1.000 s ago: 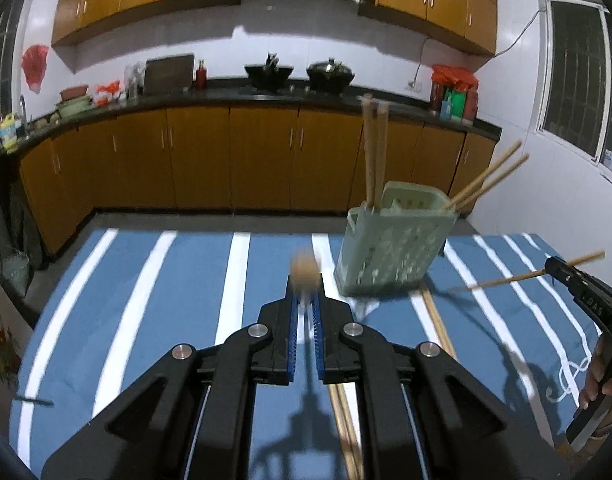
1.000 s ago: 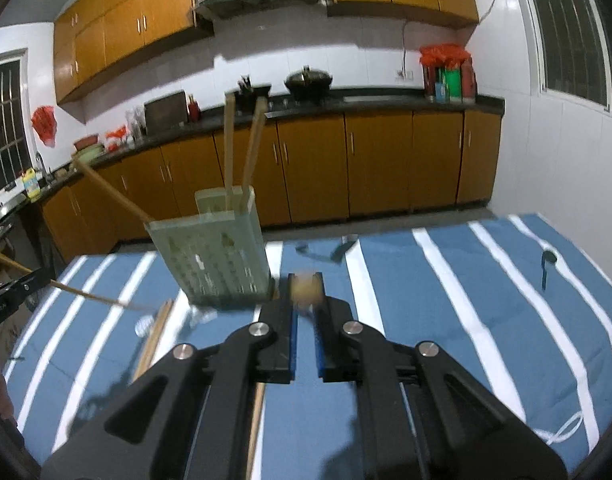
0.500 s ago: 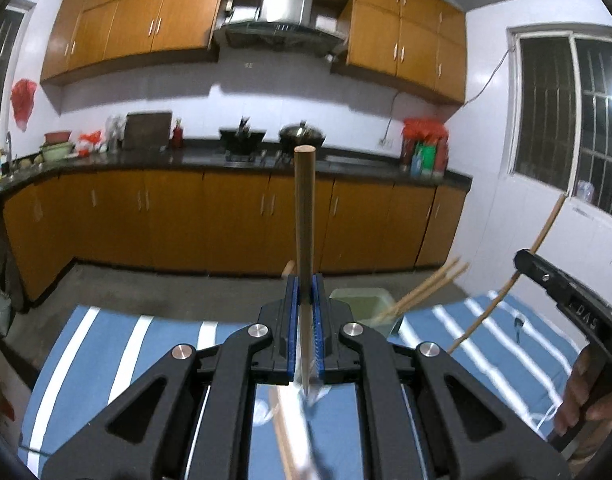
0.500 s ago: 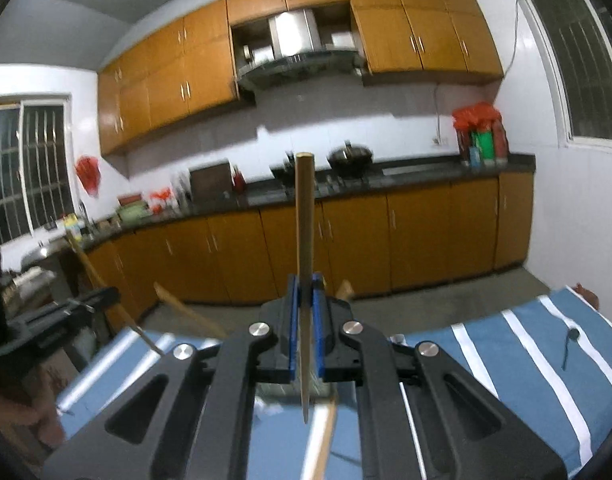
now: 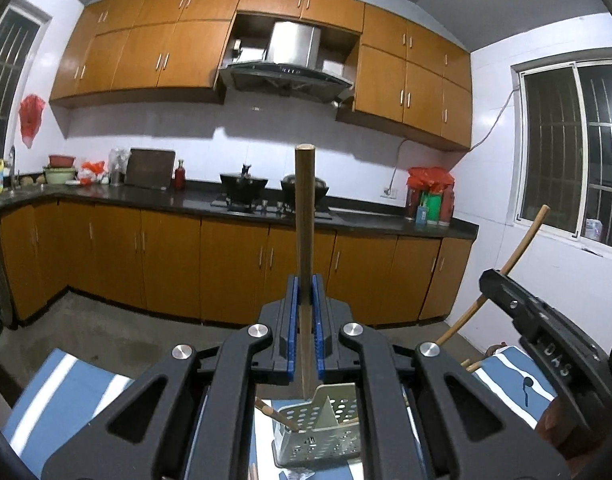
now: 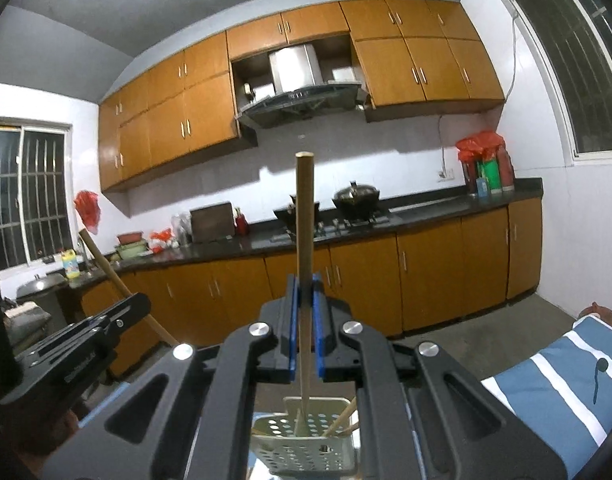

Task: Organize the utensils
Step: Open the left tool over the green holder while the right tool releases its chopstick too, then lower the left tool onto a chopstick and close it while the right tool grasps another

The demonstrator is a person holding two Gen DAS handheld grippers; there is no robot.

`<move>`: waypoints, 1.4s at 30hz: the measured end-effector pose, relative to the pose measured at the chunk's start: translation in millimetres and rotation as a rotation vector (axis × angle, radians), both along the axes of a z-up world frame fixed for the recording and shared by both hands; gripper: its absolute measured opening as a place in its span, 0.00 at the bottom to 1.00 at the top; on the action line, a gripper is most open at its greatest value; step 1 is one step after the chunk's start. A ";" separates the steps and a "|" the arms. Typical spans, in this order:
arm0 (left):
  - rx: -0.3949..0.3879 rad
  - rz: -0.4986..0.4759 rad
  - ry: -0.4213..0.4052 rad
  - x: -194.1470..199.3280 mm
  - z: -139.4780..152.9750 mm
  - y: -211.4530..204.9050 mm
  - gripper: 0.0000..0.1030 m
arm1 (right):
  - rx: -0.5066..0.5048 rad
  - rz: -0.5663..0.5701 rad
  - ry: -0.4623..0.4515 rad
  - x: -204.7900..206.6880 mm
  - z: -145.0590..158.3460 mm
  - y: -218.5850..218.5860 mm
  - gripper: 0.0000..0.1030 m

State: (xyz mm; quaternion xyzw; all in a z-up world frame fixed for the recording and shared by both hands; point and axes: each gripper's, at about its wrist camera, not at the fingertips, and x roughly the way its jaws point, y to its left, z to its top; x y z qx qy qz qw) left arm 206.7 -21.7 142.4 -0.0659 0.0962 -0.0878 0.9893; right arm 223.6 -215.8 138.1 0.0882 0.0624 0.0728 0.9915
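Left black two-finger gripper with blue pads raised and level, jaws clamped on an upright round wooden chopstick. Right black two-finger gripper with blue pads in the same pose, jaws closed on a second upright wooden chopstick. Each visible at the edge of the other's view, side by side, apart.

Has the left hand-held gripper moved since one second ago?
Yes. The left hand-held gripper tilted upward: the striped cloth sank to the frame's bottom, the cabinets fill the view, and its chopstick stands upright.
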 end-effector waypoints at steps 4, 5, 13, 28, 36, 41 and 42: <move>-0.008 -0.013 0.052 9.8 -20.5 0.2 0.07 | -0.029 -0.004 0.051 15.9 -21.2 5.8 0.08; -0.008 -0.019 0.067 11.4 -24.9 0.3 0.07 | -0.035 -0.001 0.064 18.9 -26.1 6.2 0.08; -0.028 -0.051 0.106 7.1 -29.3 7.0 0.23 | -0.055 0.012 0.108 17.7 -40.7 13.4 0.22; -0.006 0.033 0.058 -63.6 -10.1 43.0 0.58 | -0.049 -0.047 0.113 -67.6 -41.4 -28.4 0.55; 0.146 0.167 0.332 -88.0 -109.4 66.7 0.66 | -0.057 -0.061 0.519 -73.6 -159.8 -42.1 0.55; 0.140 0.157 0.501 -92.8 -165.5 67.3 0.66 | -0.015 -0.005 0.702 -72.8 -214.9 -31.8 0.37; 0.135 0.152 0.525 -91.2 -171.3 66.6 0.66 | -0.012 0.006 0.721 -72.8 -221.3 -28.5 0.34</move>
